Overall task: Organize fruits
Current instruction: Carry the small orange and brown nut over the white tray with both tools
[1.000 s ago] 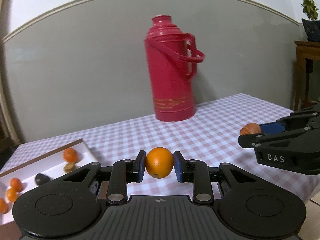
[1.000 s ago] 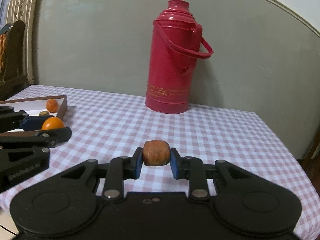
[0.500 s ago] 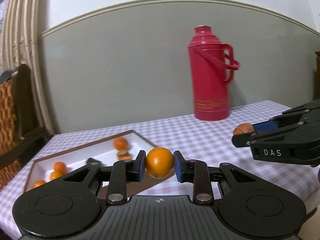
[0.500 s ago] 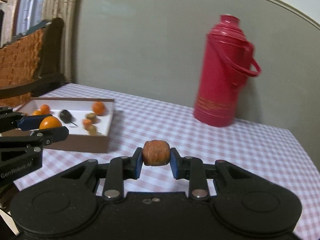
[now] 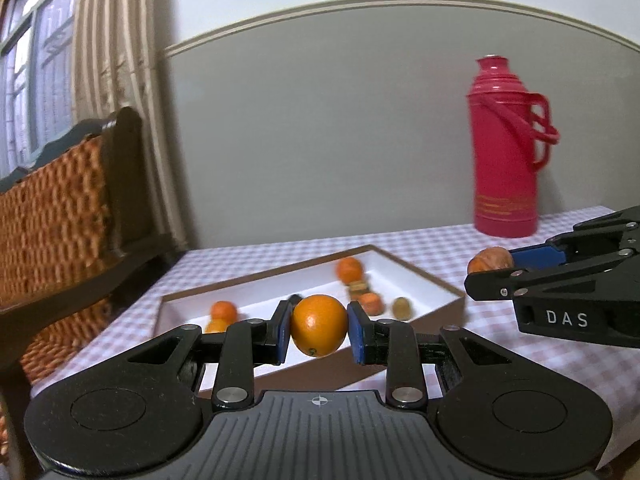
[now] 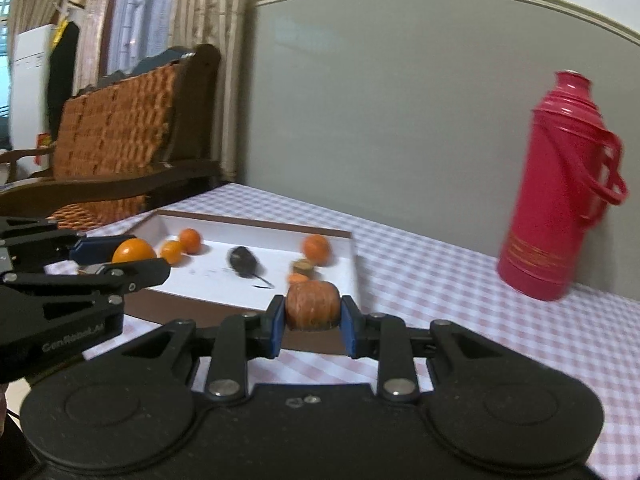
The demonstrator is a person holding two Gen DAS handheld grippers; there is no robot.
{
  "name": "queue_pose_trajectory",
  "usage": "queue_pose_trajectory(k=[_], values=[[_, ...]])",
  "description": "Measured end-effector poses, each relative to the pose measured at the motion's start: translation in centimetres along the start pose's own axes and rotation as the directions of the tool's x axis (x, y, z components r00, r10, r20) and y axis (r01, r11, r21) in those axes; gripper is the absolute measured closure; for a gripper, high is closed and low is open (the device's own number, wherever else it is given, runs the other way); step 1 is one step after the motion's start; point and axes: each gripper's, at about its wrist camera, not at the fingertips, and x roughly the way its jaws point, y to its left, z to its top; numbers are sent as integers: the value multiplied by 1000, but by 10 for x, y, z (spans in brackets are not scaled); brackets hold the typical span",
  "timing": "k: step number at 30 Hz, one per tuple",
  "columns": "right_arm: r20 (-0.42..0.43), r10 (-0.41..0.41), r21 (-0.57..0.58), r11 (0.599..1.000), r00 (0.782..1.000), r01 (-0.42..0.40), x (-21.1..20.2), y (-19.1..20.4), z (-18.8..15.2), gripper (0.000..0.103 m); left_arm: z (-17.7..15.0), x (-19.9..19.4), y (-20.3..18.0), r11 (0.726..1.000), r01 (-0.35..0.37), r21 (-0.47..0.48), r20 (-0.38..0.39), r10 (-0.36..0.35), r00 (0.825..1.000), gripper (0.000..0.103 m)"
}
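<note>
Orange (image 5: pixel 319 325) clamped between the blue pads of the left gripper (image 5: pixel 319 330), held in the air above the near edge of the tray (image 5: pixel 430 280). Small dark mark on its lower front. Same fruit shows in the right wrist view at far left, pinched in that gripper's tips.

Ribbed brownish-orange fruit (image 6: pixel 312 305) gripped by the right gripper (image 6: pixel 312 322), pads pressed on both sides, flat cut-looking bottom. It sits in front of the tray's near right corner in that view. In the left wrist view it's at right, nipped in the tips of the gripper marked "DAS".

Tray is shallow, white inside, brown rim, resting on the pink-and-white checked tablecloth (image 6: pixel 460 280). Contents: two small orange fruits (image 6: pixel 182 245) close together at the far left, one larger orange fruit (image 6: pixel 316 249) near the right wall, a dark oval item with a thin stalk (image 6: pixel 242 261) mid-tray, and a couple of small brownish/orange pieces (image 6: pixel 302 270) below the larger fruit. Blur makes the small ones hard to identify.

Red thermos flask (image 6: pixel 560 188) with carry handle stands upright on the table, right of the tray, well apart from it, near the grey wall.

Wicker-backed dark wooden chair (image 6: pixel 120 136) beyond the table's left end; striped curtain (image 5: pixel 120 60) and window behind it.
</note>
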Motion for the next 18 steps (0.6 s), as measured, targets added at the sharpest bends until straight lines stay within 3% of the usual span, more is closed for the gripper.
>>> queue_pose_trajectory(k=[7,18], values=[[47,28,-28,999,998,-27,14,28,19,83,2,8,37,997,-62,-38,6,62,998,73],[69,-4,-48,999,998,7,40,32,43,83,15,37,76,985,-123,-119,22,127,992,73]])
